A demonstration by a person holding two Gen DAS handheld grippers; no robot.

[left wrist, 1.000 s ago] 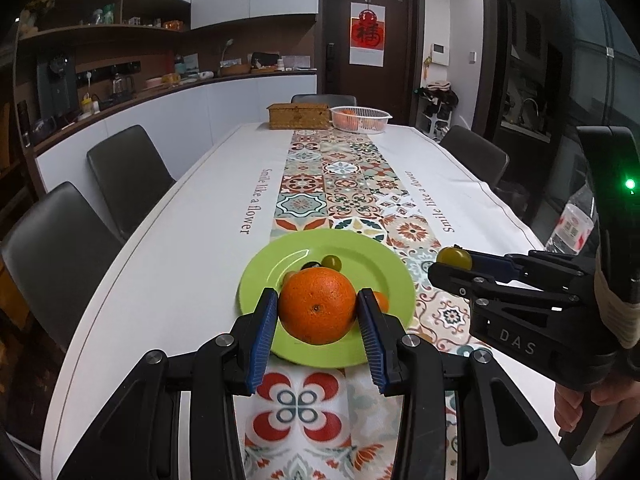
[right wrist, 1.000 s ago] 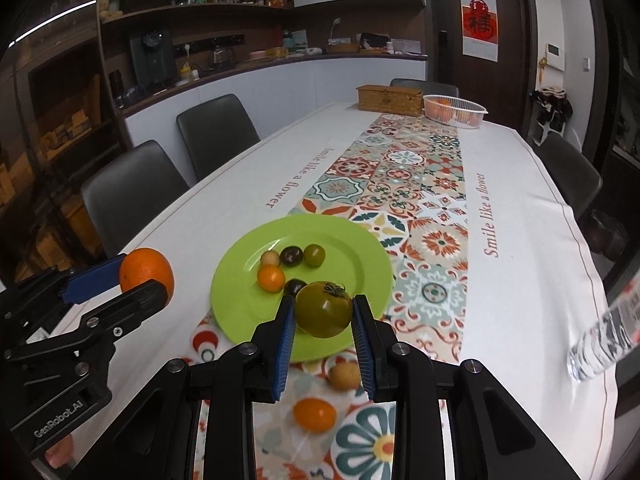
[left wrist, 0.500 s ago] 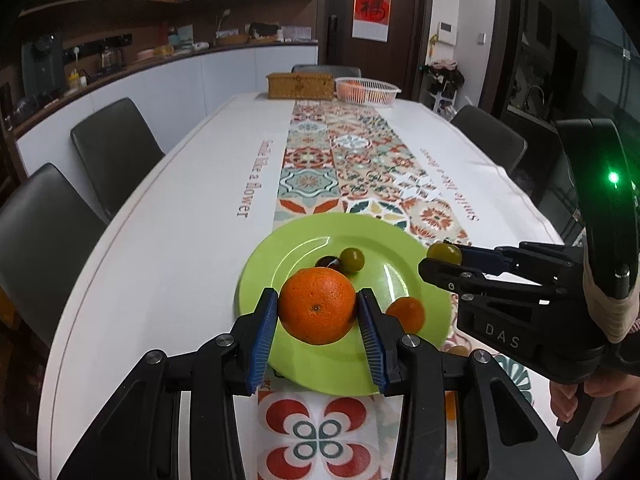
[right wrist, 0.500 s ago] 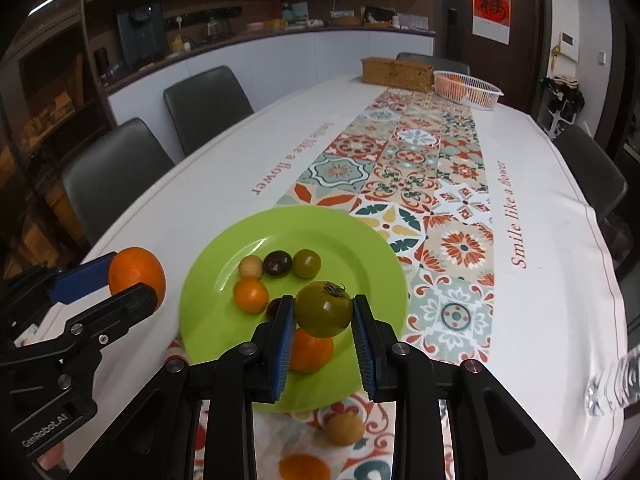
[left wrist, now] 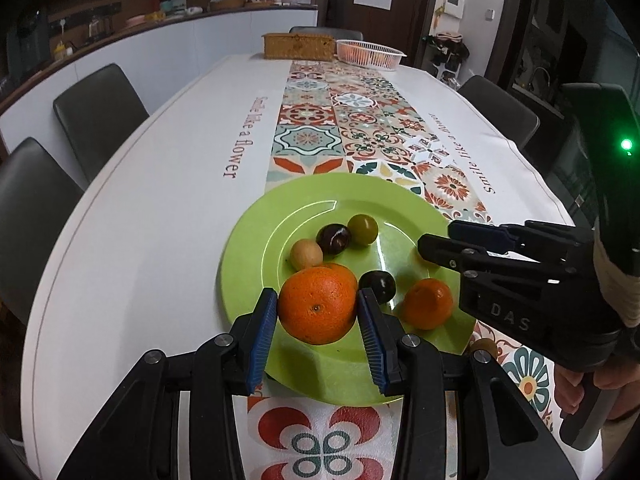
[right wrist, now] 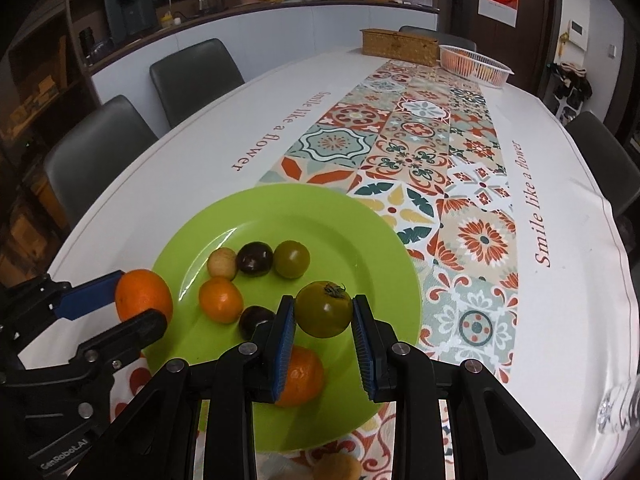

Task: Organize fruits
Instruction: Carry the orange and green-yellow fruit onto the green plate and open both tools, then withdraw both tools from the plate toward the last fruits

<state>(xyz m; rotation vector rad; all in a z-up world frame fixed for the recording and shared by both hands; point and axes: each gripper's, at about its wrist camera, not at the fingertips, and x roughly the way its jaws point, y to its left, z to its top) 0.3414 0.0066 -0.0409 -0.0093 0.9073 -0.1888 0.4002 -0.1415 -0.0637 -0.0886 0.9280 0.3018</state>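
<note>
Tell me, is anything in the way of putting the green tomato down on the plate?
Maybe. The right claw holds the round green tomato over the lime-green plate. A small orange tangerine and a dark plum lie near below it; bare plate lies to the right.

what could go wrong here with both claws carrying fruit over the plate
1. The left claw and right claw sit close over the green plate; they may collide.
2. Dropping the big orange or green tomato could knock the small fruits, like the dark plum, rolling off the plate.
</note>
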